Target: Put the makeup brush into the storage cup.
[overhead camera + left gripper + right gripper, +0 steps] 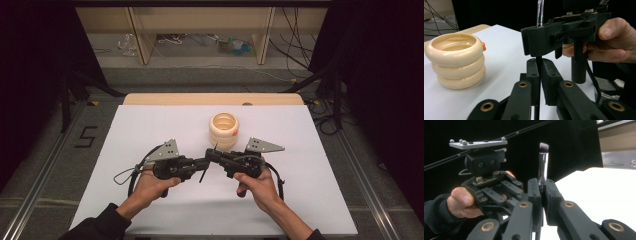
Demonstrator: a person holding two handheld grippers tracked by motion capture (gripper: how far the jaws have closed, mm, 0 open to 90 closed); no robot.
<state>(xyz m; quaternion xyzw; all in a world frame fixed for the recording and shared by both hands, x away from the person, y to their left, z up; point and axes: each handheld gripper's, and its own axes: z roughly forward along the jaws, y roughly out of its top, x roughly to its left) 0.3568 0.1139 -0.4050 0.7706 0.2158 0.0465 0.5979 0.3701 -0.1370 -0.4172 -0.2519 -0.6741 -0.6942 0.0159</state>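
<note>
A slim makeup brush (208,163) with a black handle, silver ferrule (542,167) and dark bristles stands nearly upright, tilted, above the white table (150,130). My left gripper (202,162) is shut on its black handle (538,65), low down. My right gripper (211,154) is shut on it just above, at the ferrule's base. In the left gripper view the right gripper (541,41) sits directly over my own left gripper (538,62). In the right gripper view my right gripper (543,184) clamps the brush, with the left gripper (496,192) and its hand beside it.
A stack of three cream rings (224,131) stands on the table just beyond the two grippers, with a small orange bit (483,46) at its side. The table's wooden far edge (210,98) lies behind it. Dark curtains flank both sides.
</note>
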